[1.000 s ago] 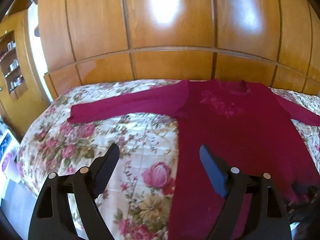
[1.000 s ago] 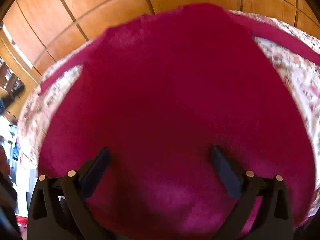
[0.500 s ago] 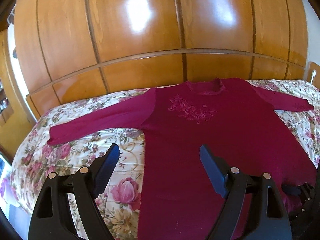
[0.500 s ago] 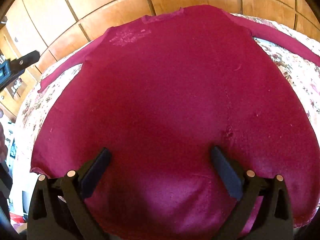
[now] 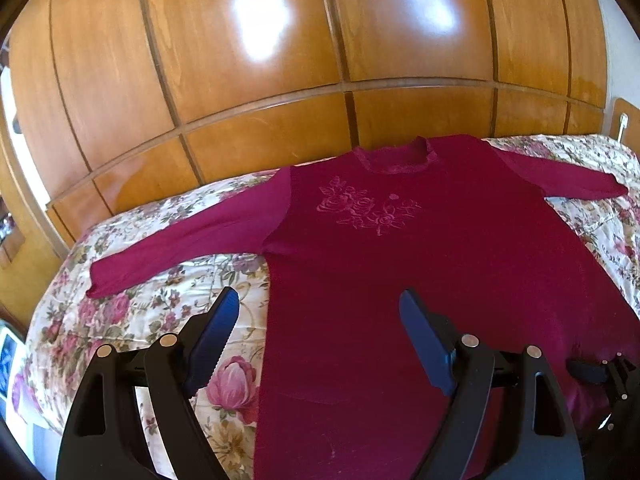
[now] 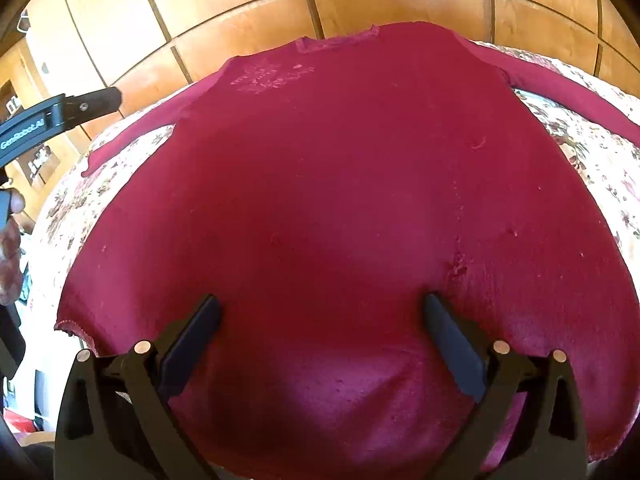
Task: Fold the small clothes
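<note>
Magenta sweater (image 5: 400, 272) lay flat and face up on the floral bedspread (image 5: 132, 320), neckline toward the wooden wardrobe (image 5: 280, 60) and both sleeves spread outward. Your left gripper (image 5: 320, 332) hovered above the garment's left edge with its jaws wide apart and nothing between them; one finger sat over the bedspread, the other over the fabric. Your right gripper (image 6: 320, 340) was likewise spread wide and empty, low over the lower middle of the sweater (image 6: 340, 200). Whether its fingertips (image 6: 200, 328) actually touched the cloth could not be told from either view.

The hem nearest you was cut off by the bottom of the left wrist view, and the right wrist view showed only a frayed left corner of it. The right sleeve ran out of frame in the right wrist view. The embroidered flowers (image 5: 368, 208) on the chest were clear from the left but faint and blurred from the right. At the right wrist view's left edge, your left gripper appeared only as a dark bar, with part of your left hand (image 6: 10, 256) partly hidden.
</note>
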`<state>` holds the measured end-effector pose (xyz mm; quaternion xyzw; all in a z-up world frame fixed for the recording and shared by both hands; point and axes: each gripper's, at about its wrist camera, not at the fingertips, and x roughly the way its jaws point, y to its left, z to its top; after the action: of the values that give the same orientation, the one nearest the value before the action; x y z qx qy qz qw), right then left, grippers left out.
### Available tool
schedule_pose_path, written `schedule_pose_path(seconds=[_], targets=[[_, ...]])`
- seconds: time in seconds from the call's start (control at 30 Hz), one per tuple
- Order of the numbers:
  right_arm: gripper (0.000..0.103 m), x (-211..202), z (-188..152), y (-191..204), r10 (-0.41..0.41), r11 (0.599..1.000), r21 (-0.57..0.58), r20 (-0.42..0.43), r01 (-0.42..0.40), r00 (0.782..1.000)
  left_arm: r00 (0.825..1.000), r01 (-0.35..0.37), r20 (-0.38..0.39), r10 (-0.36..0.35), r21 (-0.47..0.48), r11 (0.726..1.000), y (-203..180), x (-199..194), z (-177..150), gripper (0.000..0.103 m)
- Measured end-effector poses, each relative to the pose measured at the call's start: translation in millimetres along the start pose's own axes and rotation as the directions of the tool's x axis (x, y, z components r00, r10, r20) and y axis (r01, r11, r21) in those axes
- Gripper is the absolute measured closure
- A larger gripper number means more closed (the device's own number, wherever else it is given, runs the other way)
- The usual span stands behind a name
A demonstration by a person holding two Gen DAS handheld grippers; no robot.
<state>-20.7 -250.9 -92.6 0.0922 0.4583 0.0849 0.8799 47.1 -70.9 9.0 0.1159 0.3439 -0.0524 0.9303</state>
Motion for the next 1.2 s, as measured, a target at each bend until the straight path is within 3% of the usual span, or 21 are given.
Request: schedule_pose_path(seconds=[0.3,0.4,0.5,0.6,0.7,0.8,1.0,1.07,1.13,1.2], targets=[[0.002,-11,6,-11,0.081,0.997,0.024,-0.026,-0.080,0.996,1.000,0.001,-0.026,0.000,0.043,0.999,-17,12,2,0.022],[0.008,-26,17,-34,0.175,0.975,0.142,-0.012,-0.172,0.984,0.999,0.003,-0.046,-0.001,0.048,0.999,-21,22,1,0.016],[0.016,-47,33,-73,0.210,0.941,0.258,0.064,-0.219,0.976,0.996,0.022,-0.086,-0.019,0.032,0.999,-23,39,-6,0.016],[0.026,-64,46,-131,0.154,0.894,0.400,0.150,-0.202,0.977,0.986,0.057,-0.156,-0.058,-0.008,0.998,-23,61,-15,0.016],[0.036,-72,58,-207,0.028,0.818,0.559,0.197,-0.136,0.980,0.973,0.080,-0.211,-0.089,-0.052,0.995,-21,79,-25,0.016],[0.041,-71,68,-265,-0.063,0.751,0.653,0.207,-0.091,0.976,0.961,0.101,-0.245,-0.127,-0.113,0.988,-14,94,-35,0.014],[0.050,-59,93,-378,-0.265,0.573,0.819,0.166,0.017,0.950,0.963,0.111,-0.226,-0.145,-0.156,0.982,-9,97,-43,0.007],[0.052,-55,99,-403,-0.293,0.525,0.851,0.156,0.022,0.943,0.964,0.109,-0.225,-0.144,-0.164,0.980,-8,99,-44,0.006],[0.055,-52,110,-427,-0.315,0.494,0.869,0.148,0.029,0.938,0.965,0.105,-0.222,-0.141,-0.167,0.980,-8,100,-45,0.005],[0.055,-50,128,-440,-0.367,0.503,0.859,0.109,0.099,0.924,0.966,0.099,-0.223,-0.134,-0.159,0.982,-10,101,-45,0.004]])
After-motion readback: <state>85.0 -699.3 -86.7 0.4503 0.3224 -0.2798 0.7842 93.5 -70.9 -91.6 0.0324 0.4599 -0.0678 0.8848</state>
